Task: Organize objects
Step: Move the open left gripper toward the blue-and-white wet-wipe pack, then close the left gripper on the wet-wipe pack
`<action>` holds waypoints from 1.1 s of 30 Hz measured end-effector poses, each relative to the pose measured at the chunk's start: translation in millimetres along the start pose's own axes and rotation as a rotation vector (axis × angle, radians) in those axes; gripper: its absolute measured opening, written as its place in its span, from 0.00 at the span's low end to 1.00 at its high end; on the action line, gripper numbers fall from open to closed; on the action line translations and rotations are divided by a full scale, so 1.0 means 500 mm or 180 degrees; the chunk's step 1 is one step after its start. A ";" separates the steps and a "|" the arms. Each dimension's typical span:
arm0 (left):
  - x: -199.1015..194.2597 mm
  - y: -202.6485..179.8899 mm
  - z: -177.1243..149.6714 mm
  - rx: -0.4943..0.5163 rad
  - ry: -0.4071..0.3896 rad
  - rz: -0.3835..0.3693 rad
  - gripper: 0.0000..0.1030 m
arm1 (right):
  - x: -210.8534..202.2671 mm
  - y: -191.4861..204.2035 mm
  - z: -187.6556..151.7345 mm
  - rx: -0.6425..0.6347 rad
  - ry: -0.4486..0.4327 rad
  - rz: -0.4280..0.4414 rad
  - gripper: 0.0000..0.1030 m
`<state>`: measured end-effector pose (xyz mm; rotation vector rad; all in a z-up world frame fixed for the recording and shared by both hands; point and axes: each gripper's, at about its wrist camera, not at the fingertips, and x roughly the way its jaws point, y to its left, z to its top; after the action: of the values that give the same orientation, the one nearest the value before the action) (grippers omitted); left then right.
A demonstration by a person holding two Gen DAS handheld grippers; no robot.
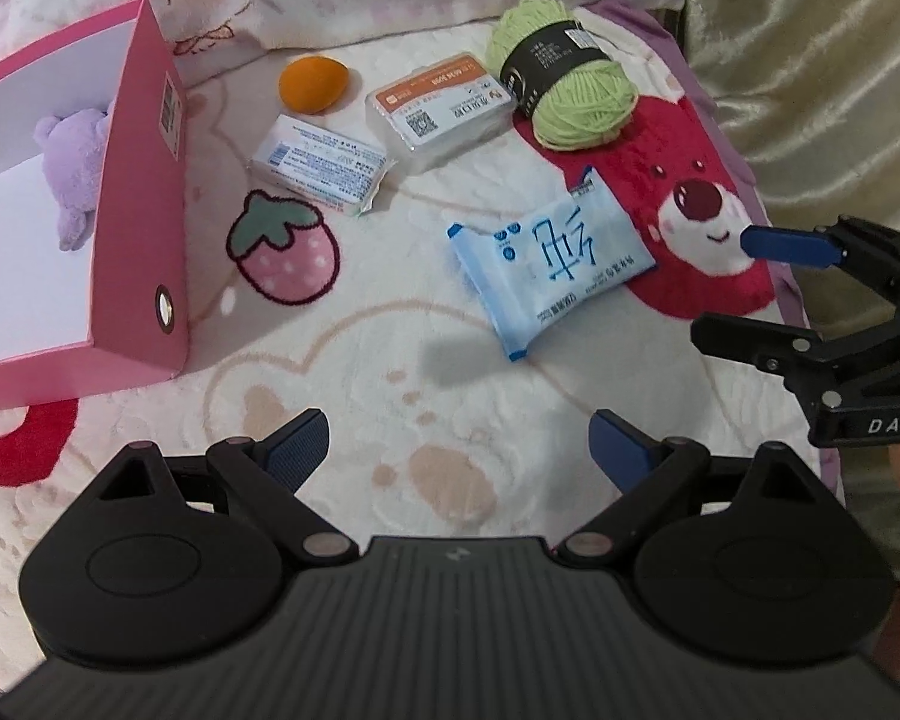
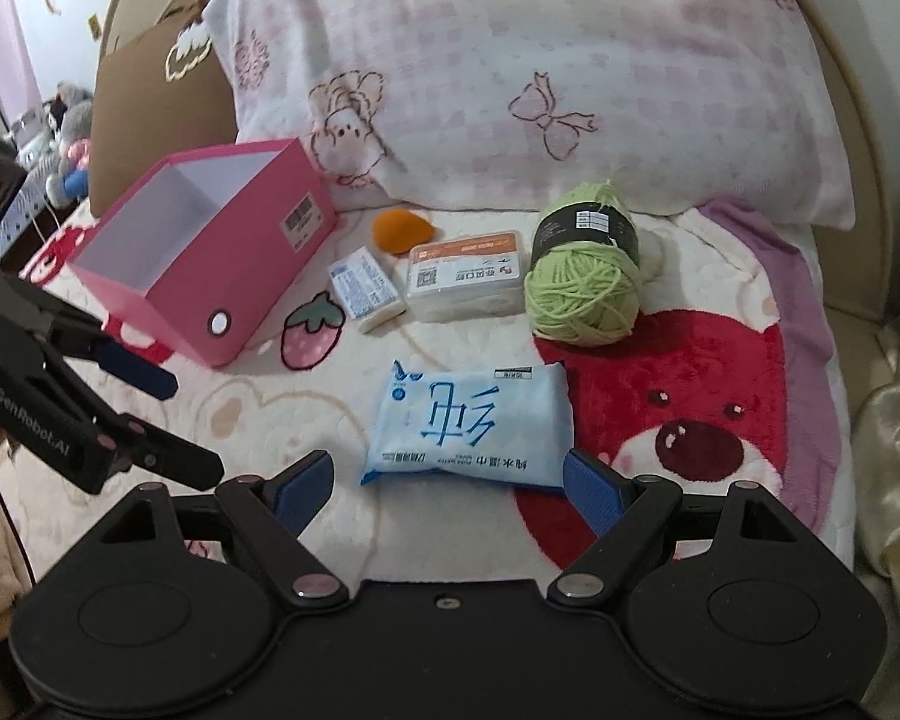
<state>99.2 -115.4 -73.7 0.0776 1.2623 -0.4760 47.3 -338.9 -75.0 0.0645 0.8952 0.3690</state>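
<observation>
On the bed, over a plush blanket (image 1: pixel 390 324) printed with bears and strawberries, I have both tools hanging above the spread of things. My left tool (image 1: pixel 459 450) stands wide open with nothing between its blue pads, over bare blanket just short of the blue wipes packet (image 1: pixel 549 267). My right tool (image 2: pixel 447 486) is equally wide and holds nothing; the near edge of the wipes packet lies between its fingertips in the right wrist view, but I see no pad pressing on it.

Farther back sits a row of items: a green yarn ball (image 2: pixel 582 267) with a black paper band on the right, a clear plastic box (image 2: pixel 465 279) with an orange-and-white label just left of it, a small white packet (image 2: pixel 367 291) touching or nearly touching that box, and an orange egg-shaped sponge (image 2: pixel 405 231) behind them near the pillow (image 2: pixel 540 78).

Off to the left stands an open pink box (image 1: pixel 144 228) with a white interior and a metal eyelet in its near end. A purple plush toy (image 1: pixel 75 171) lies inside it against the wall, seen in the left wrist view only.

Each tool shows in the other's camera, well apart from each other.
</observation>
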 end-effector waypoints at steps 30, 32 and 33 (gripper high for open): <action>0.107 -0.026 0.005 -0.0651 -0.0828 0.0082 0.82 | 0.124 -0.114 -0.006 0.0366 -0.0132 0.0229 0.85; 0.113 -0.025 0.007 -0.0659 -0.0807 0.0100 0.81 | 0.130 -0.119 -0.007 0.0384 -0.0120 0.0225 0.84; 0.116 -0.025 0.007 -0.0654 -0.0799 0.0109 0.81 | 0.132 -0.120 -0.007 0.0396 -0.0113 0.0228 0.84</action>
<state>110.5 -145.3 -124.0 -0.1307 1.0549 -0.3135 99.3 -373.1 -139.2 0.2175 0.8818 0.3775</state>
